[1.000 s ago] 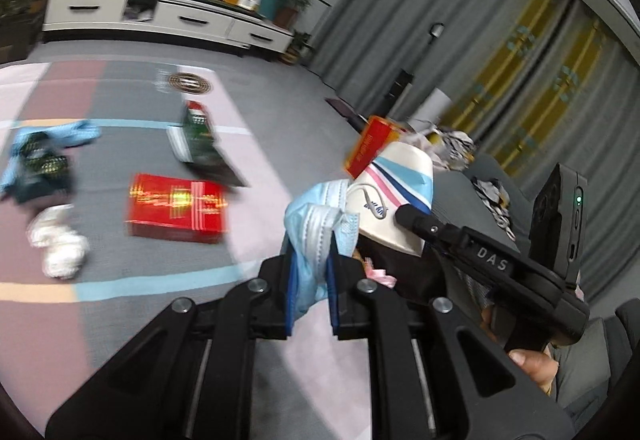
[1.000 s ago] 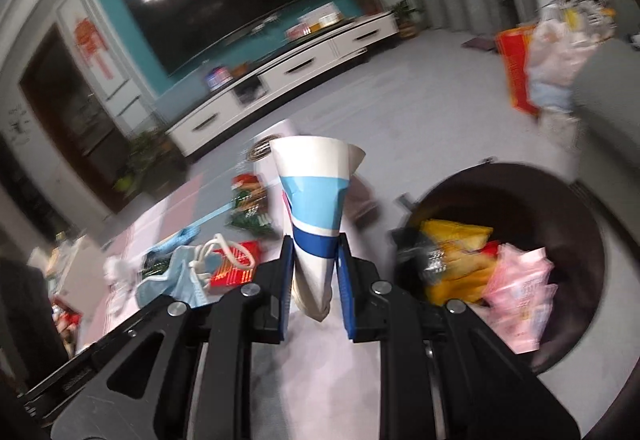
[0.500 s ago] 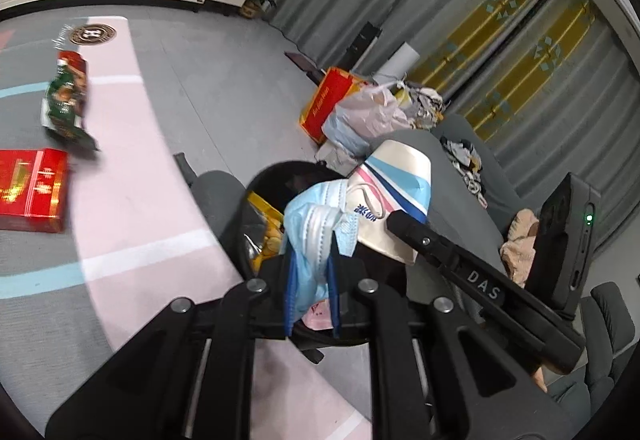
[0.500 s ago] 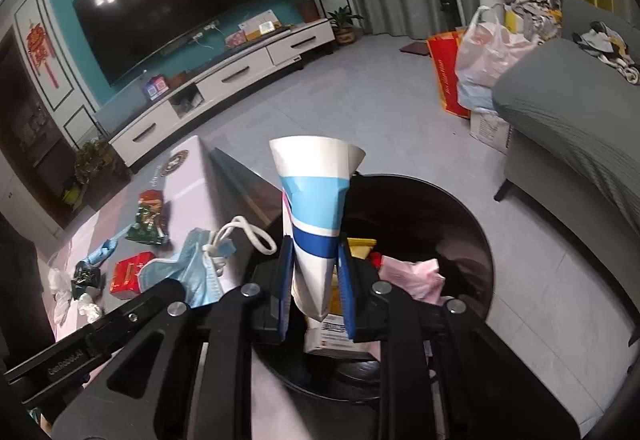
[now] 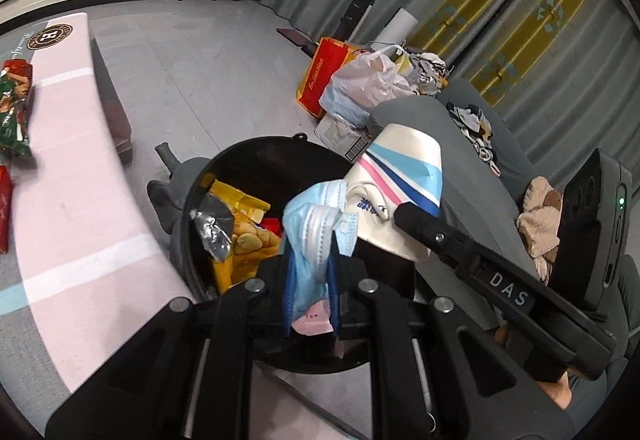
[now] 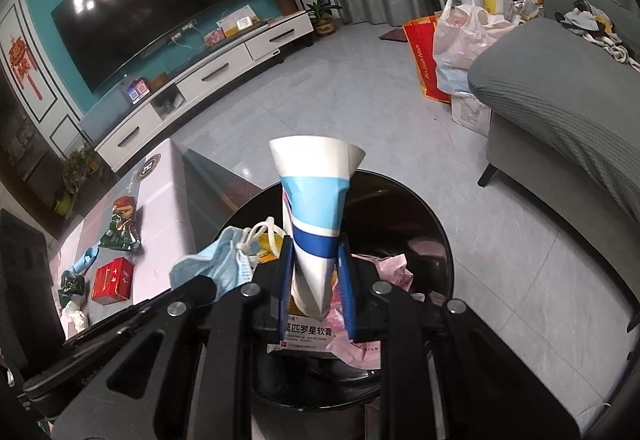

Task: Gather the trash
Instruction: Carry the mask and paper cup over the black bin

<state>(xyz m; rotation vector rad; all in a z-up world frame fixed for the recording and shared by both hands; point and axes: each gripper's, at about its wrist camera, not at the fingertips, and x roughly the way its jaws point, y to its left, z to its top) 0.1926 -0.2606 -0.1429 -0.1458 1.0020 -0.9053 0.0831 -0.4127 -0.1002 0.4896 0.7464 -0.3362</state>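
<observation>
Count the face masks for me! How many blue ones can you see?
1 for sure: the blue face mask is pinched in the left hand-held gripper above the black trash bin. Something else blue lies on the table; it may be another.

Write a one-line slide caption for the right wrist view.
Right tool holds a flattened paper cup above the black trash bin, beside a blue face mask.

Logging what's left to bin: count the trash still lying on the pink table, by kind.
Green snack packet: 1
Red box: 1
Blue crumpled piece: 1
Dark wrapper: 1
White tissue: 1
Total: 5
</observation>
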